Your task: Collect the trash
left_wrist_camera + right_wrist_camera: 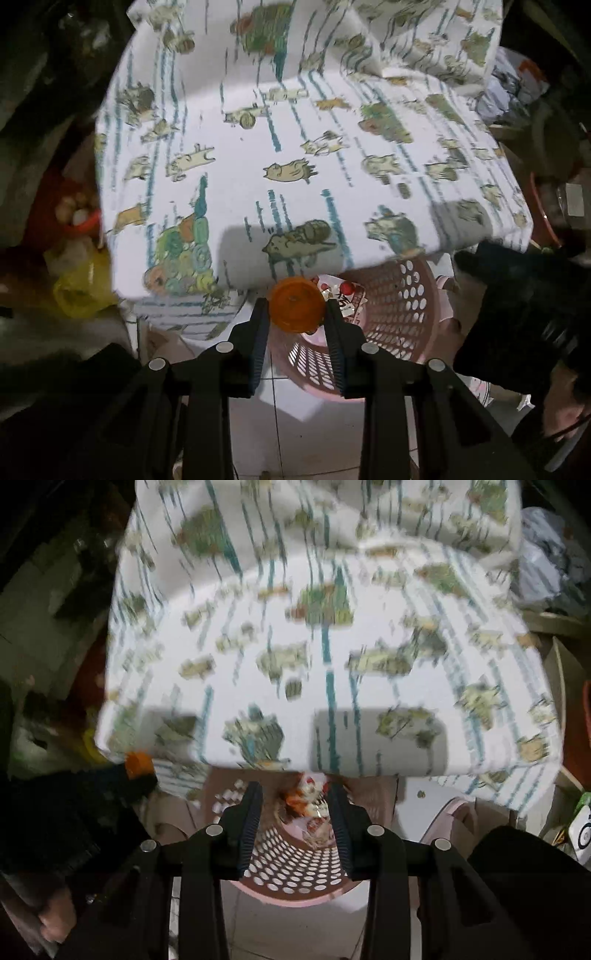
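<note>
The left tool (pixel 296 308) is clamped on an orange lid (pixel 295 303) at lower centre, above the pink basket (pixel 402 317). The right tool (pixel 295 797) stands apart, empty, over the basket's trash (pixel 314 801).

A round orange plastic lid (pixel 295 308) is pinched upright above the pink perforated plastic basket (pixel 402 317), wrappers inside.
</note>
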A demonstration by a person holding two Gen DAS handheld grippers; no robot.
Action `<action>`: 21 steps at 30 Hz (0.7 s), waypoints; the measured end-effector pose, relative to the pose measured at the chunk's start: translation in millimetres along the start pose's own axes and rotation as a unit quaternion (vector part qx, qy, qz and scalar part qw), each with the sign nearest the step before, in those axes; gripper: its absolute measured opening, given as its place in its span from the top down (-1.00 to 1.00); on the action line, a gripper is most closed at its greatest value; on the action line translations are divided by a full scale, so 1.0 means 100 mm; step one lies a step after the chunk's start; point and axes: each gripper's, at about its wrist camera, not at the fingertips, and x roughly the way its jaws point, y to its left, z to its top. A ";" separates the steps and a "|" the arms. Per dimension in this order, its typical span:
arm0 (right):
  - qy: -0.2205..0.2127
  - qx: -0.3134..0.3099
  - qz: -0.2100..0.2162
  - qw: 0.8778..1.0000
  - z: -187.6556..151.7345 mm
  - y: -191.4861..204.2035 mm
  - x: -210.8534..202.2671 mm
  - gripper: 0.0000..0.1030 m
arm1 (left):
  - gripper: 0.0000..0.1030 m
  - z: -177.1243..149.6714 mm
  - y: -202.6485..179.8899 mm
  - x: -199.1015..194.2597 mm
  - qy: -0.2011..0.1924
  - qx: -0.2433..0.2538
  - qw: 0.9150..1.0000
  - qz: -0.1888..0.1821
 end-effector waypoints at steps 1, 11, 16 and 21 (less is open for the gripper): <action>-0.018 -0.003 0.004 1.000 0.02 0.02 -0.14 0.24 | 0.44 -0.04 -0.01 -0.05 -0.001 -0.004 1.000 -0.014; -0.100 -0.006 0.005 0.995 0.10 0.09 -0.72 0.24 | 0.44 -0.17 -0.19 0.57 0.055 0.011 0.998 0.024; -0.102 0.002 -0.009 0.995 0.08 -0.01 -0.72 0.24 | -0.13 -0.16 -0.20 0.60 0.052 0.012 0.998 0.036; -0.124 0.013 -0.020 0.992 0.08 -0.06 -0.84 0.18 | -0.52 -0.04 -0.22 0.11 -0.018 0.018 0.998 0.053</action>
